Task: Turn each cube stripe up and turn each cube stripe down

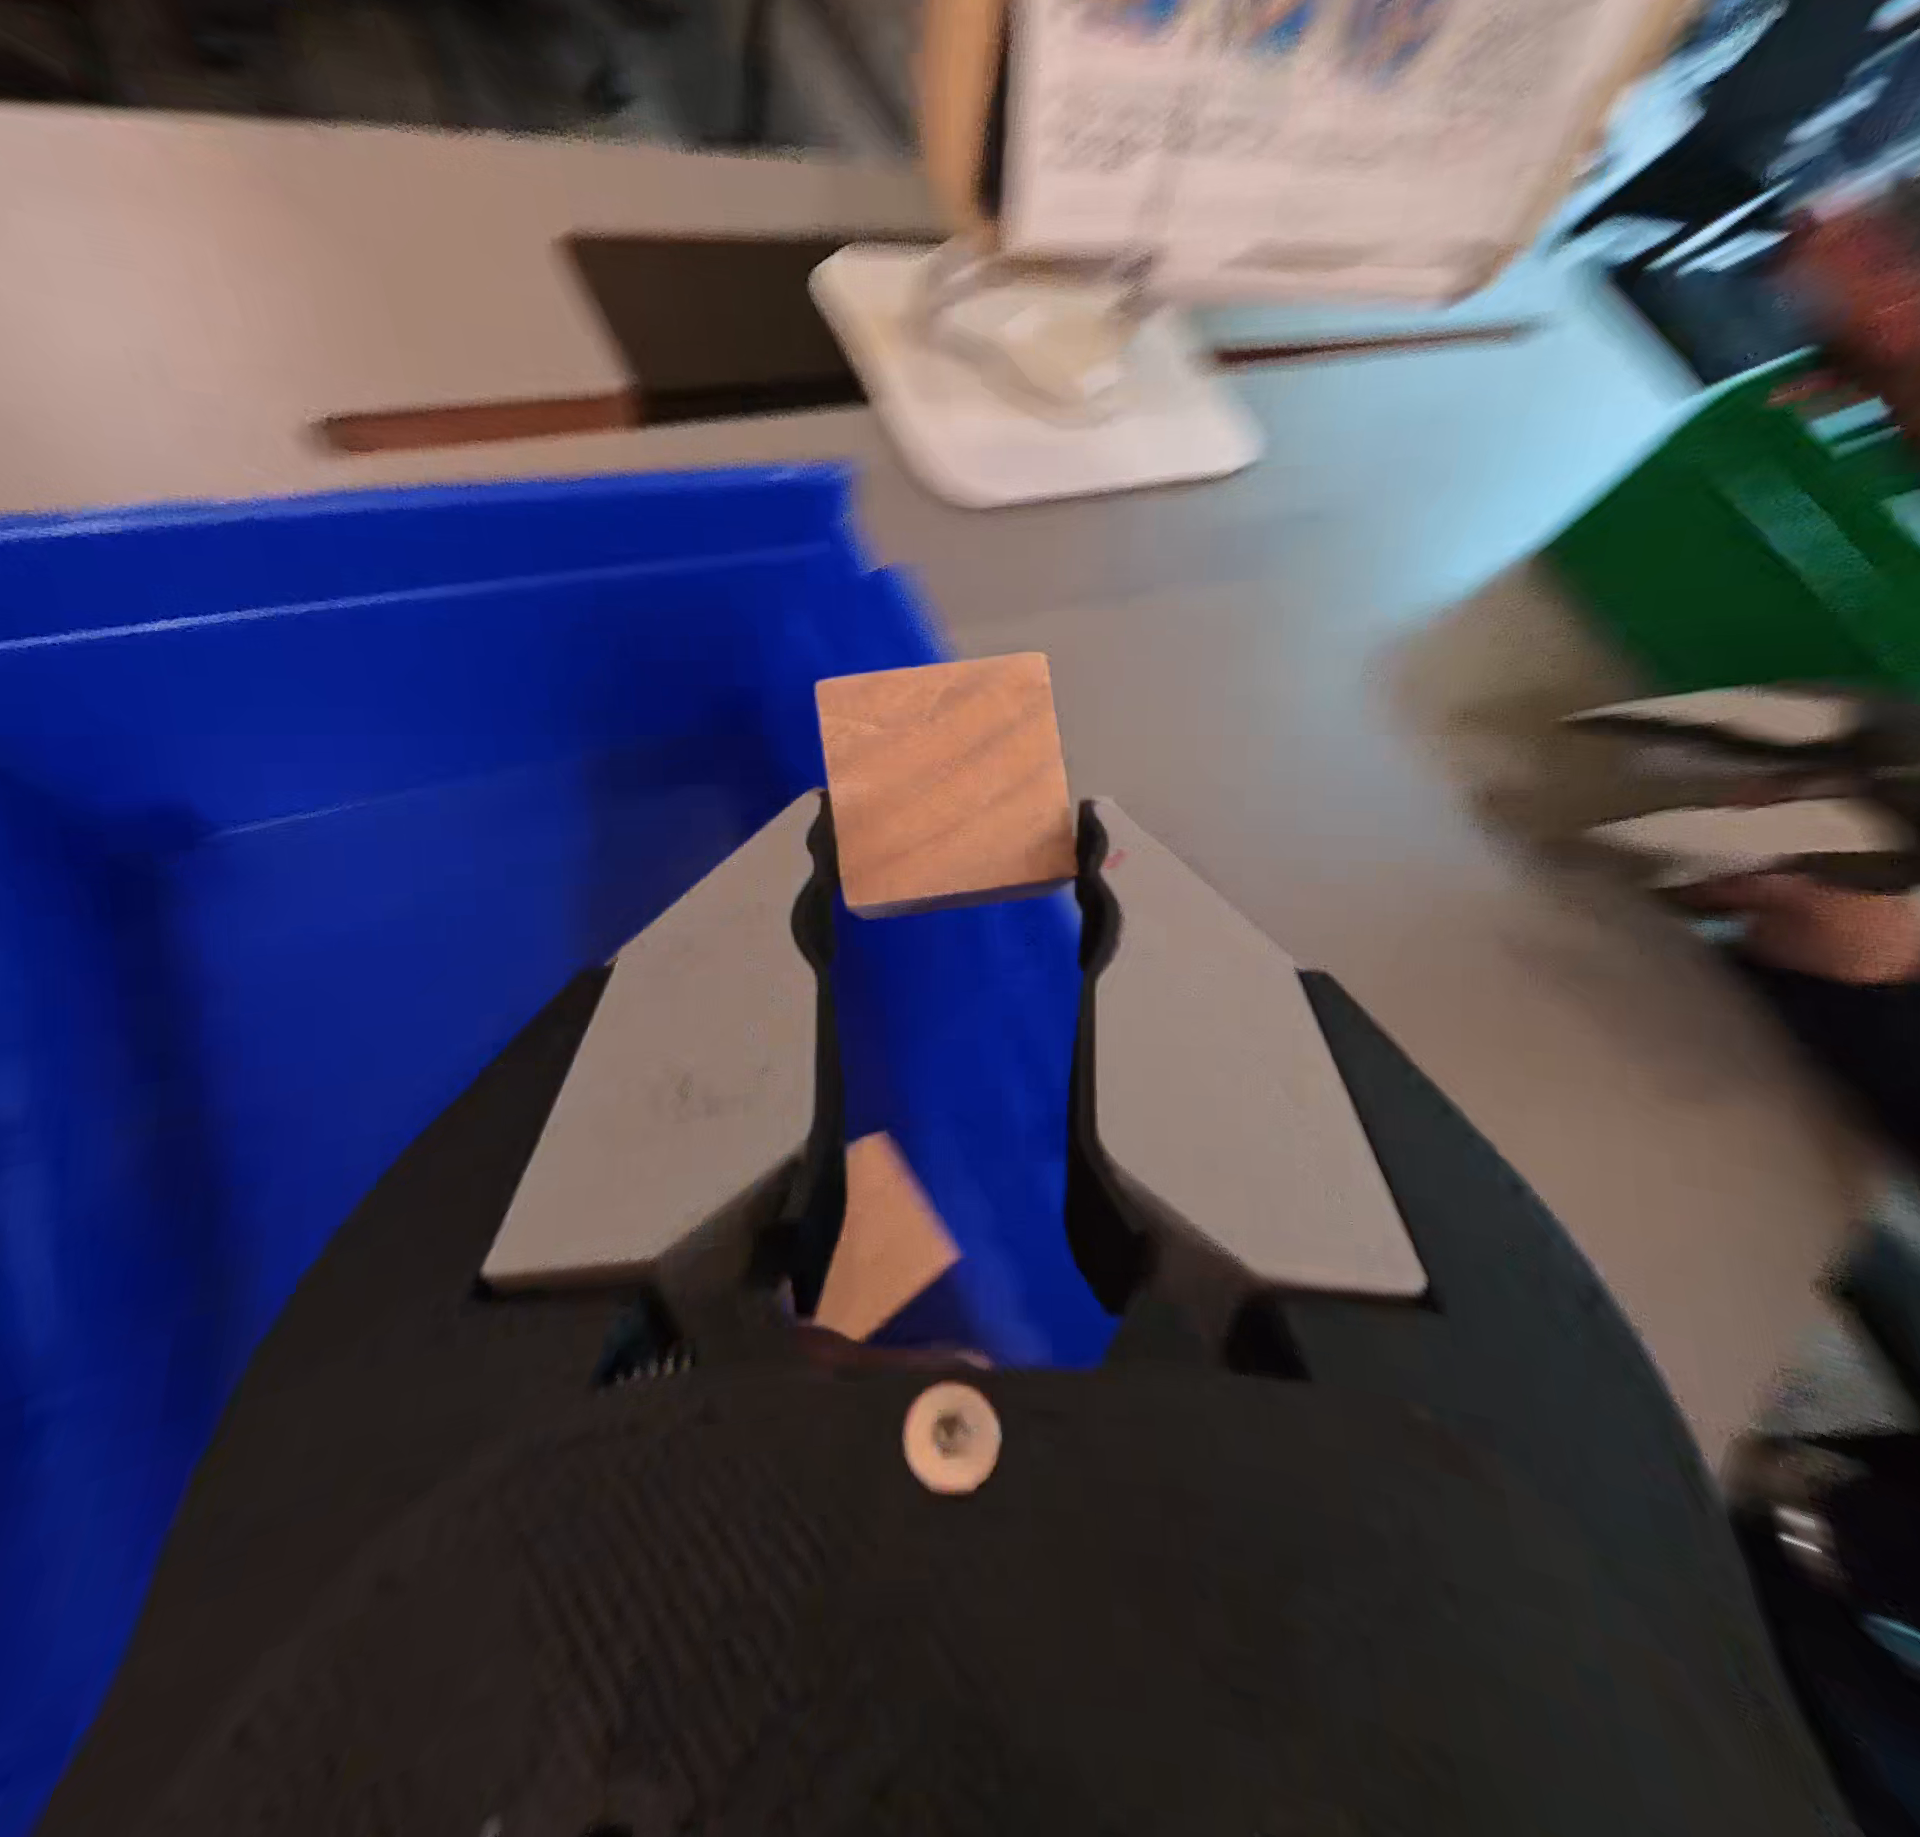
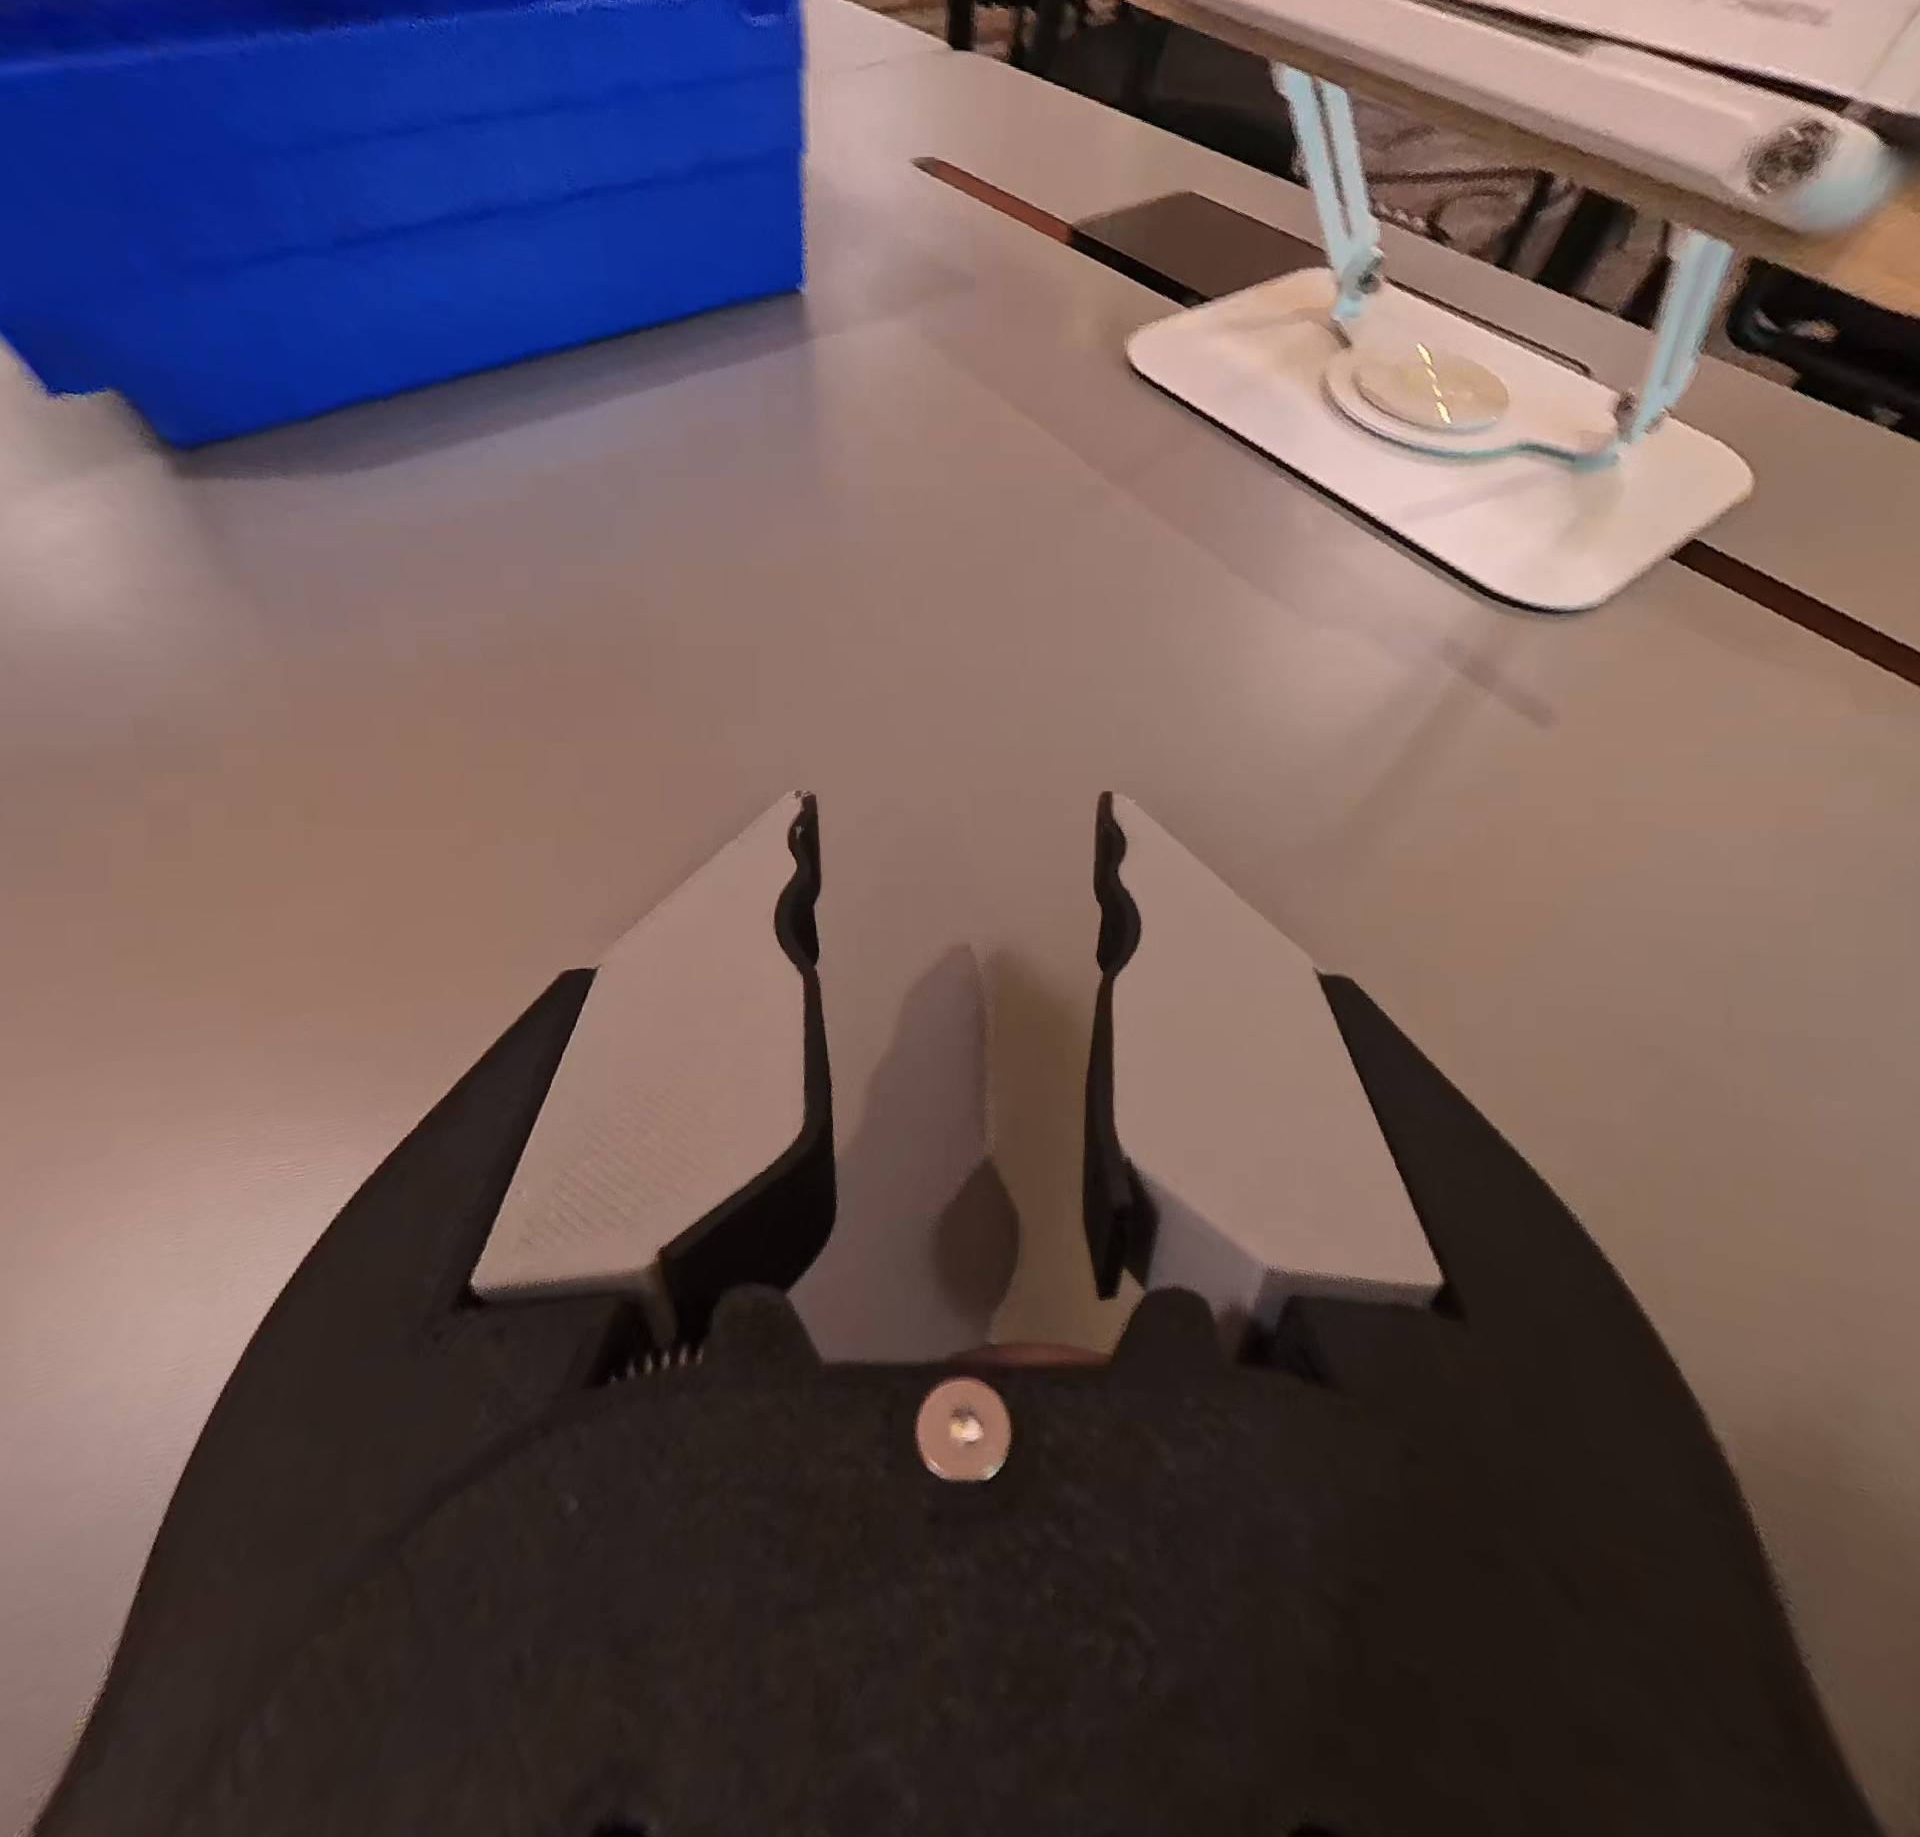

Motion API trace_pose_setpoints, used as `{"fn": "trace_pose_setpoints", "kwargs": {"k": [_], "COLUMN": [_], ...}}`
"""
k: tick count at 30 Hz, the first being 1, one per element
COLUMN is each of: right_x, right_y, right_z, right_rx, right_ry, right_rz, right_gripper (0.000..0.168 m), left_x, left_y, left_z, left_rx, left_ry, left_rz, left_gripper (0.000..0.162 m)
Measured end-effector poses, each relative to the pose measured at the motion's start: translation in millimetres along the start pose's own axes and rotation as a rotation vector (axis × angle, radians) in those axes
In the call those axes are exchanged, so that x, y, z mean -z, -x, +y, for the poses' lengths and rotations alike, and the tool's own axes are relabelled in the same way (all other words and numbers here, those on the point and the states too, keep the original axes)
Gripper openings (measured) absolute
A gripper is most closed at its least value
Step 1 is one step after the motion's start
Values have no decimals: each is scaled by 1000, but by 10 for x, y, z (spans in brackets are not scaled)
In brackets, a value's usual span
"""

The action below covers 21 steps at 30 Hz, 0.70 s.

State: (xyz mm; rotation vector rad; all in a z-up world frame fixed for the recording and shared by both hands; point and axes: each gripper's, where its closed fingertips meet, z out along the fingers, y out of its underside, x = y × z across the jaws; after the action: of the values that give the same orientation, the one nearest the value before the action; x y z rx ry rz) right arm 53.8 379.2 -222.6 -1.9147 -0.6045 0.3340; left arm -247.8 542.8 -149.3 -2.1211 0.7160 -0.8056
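the left tool (image 1: 948,816) grips a wooden cube (image 1: 943,779) between its two fingertips, the pads pressed on the cube's left and right sides. the cube sits slightly tilted, and the face toward the camera is plain wood grain with no stripe visible on it. it is held in the air above the near right corner of the blue bin (image 1: 416,748), which fills the left wrist view from 8 to 11 o'clock. low between the fingers, near the tool's base, a second wooden cube (image 1: 883,1237) shows partly, lying tilted on the blue floor of the bin; its faces that show are plain too.

beyond the cube, at 12 o'clock, a white stand base (image 1: 1039,416) rests on the grey bench (image 1: 1195,644). a green object (image 1: 1745,540) sits at 2 o'clock, too blurred to name. much of this view is smeared by motion.

the right tool (image 2: 958,821) is empty, its fingers spread apart with only bare grey bench (image 2: 623,644) between them, and it hangs low over the surface. in its view the blue bin (image 2: 416,177) stands at 10 o'clock, well apart from the tool. at 2 o'clock the white stand base (image 2: 1455,447) carries pale blue legs (image 2: 1330,177) that hold up a tilted white board (image 2: 1507,52).
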Motion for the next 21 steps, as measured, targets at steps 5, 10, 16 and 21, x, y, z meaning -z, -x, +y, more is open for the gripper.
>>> {"fn": "trace_pose_setpoints", "kwargs": {"k": [5,10,16,21], "right_x": [54,310,695,836], "right_y": [608,1422,1581,1404], "right_z": [-212,-343,-653,-801], "right_rx": [113,129,76,60], "right_ry": [-105,-193,-360,-460], "right_rz": [-259,-652,-795,-736], "right_gripper": [55,58,61,56], "left_x": [334,889,368,16], "left_y": [-1443,-2946,-3350,-3387], "left_z": [-148,549,843,930], "left_rx": [-123,-624,-841,-850], "left_ry": [-194,-384,-447,-458], "left_rz": [521,1146,1030,963], "left_gripper": [44,44,44,44]}}
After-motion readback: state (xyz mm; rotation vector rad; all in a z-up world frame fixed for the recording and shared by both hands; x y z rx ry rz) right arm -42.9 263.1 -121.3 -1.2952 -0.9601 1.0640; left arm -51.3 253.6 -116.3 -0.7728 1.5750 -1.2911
